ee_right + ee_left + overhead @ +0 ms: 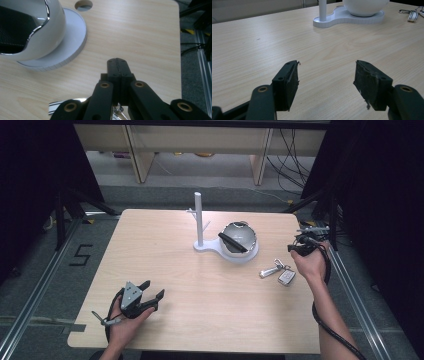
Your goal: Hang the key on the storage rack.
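Resting near the table's (165, 325) near-left corner, the left gripper (152, 295) has its jaws wide apart with nothing between them, bare wood ahead. Broad open tabletop across the left half and the near middle. White stand (202, 245) with bowl (239, 239) sits centre-far, well clear of the far edge. Right gripper (300, 244) is at the right edge, just right of the bowl, jaws pressed together; in the right gripper view a small metal ring (119, 109) shows below the closed jaws, can't tell if pinched. Keys with fob (280, 272) lie on the table just near-left of the right hand (311, 262), close to the right edge.
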`<act>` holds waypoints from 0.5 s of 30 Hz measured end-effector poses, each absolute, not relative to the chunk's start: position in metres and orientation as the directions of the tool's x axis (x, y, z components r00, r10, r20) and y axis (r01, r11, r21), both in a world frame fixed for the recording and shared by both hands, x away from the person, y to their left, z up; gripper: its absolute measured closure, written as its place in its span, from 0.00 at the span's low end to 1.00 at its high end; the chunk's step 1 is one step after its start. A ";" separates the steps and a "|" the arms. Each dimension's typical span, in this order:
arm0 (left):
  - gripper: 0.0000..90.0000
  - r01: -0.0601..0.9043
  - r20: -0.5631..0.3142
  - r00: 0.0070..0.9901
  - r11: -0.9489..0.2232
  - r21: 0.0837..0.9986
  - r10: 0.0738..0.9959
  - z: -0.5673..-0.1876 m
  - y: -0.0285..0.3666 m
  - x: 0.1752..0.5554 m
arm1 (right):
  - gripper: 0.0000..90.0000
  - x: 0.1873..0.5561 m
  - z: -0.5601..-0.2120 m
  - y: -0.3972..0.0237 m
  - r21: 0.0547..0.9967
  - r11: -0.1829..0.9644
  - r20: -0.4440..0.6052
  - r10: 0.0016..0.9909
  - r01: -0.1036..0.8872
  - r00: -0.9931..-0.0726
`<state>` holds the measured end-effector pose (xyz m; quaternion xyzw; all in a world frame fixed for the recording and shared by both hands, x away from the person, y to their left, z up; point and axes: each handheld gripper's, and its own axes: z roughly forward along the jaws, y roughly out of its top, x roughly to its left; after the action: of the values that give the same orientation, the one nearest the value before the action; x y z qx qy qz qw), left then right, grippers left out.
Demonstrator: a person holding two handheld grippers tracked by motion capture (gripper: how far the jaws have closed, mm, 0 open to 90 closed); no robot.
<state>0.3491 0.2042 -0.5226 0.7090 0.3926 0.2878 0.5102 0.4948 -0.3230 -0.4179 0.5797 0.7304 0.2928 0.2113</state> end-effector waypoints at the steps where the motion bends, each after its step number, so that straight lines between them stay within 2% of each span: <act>1: 0.39 0.264 0.007 0.526 -0.171 0.949 0.851 -0.523 0.204 0.349 | 1.00 0.499 -0.423 -0.326 0.671 0.186 0.012 0.965 0.718 -0.261; 3: 0.39 0.267 0.009 0.524 -0.175 0.948 0.852 -0.522 0.204 0.349 | 1.00 0.506 -0.430 -0.327 0.627 0.172 0.023 0.971 0.760 -0.239; 8: 0.39 0.277 0.003 0.516 -0.170 0.946 0.856 -0.522 0.205 0.348 | 1.00 0.530 -0.455 -0.326 0.556 0.221 0.011 0.962 0.802 -0.272; 11: 0.39 0.269 -0.001 0.519 -0.163 0.949 0.855 -0.523 0.205 0.349 | 0.94 0.539 -0.463 -0.315 0.479 0.224 0.037 0.961 0.849 -0.274; 15: 0.39 0.264 0.001 0.525 -0.163 0.951 0.851 -0.523 0.205 0.349 | 0.91 0.547 -0.472 -0.308 0.431 0.246 0.005 0.962 0.868 -0.275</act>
<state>0.3492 0.2052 -0.5227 0.7069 0.3945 0.2864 0.5125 0.5475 -0.3079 -0.4722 0.5878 0.7782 0.1779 0.1313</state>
